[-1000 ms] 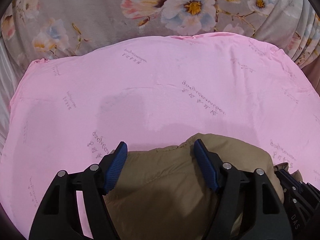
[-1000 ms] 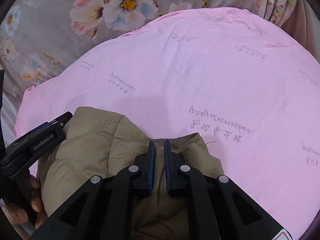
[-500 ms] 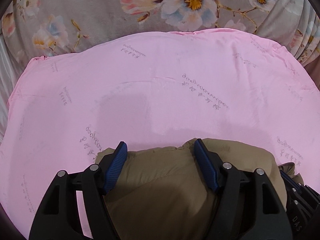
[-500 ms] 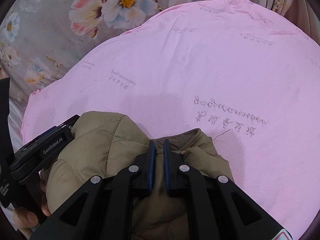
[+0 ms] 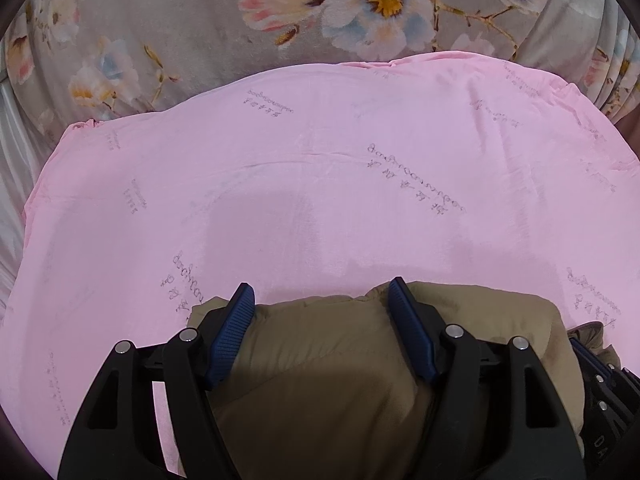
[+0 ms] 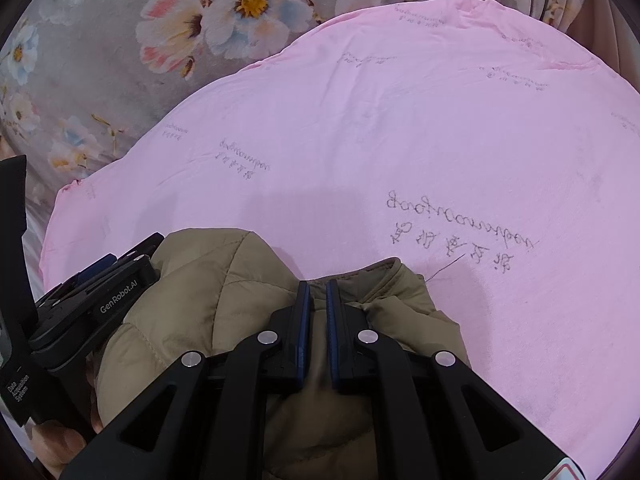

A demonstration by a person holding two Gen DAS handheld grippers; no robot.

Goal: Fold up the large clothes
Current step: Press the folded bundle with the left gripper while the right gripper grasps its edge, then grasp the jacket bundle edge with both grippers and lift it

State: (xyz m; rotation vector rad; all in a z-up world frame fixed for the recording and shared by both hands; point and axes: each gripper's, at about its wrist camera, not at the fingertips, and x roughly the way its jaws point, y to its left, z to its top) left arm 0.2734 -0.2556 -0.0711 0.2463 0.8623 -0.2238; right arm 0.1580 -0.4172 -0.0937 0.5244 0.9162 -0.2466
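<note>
Jacket already bundled compact on pink sheet; left tongs spread round its bulk, right tongs pinching collar fabric; prob. final tidy/placement left.

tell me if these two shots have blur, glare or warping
Left wrist view: sharp, no glare, soft shadow on the pink sheet ahead of the jacket; fisheye bows the sheet's edge, corners black. Right wrist view: same warping, print on the sheet readable.

A home bedroom, judging by the pink printed sheet spread over a floral blanket.
</note>
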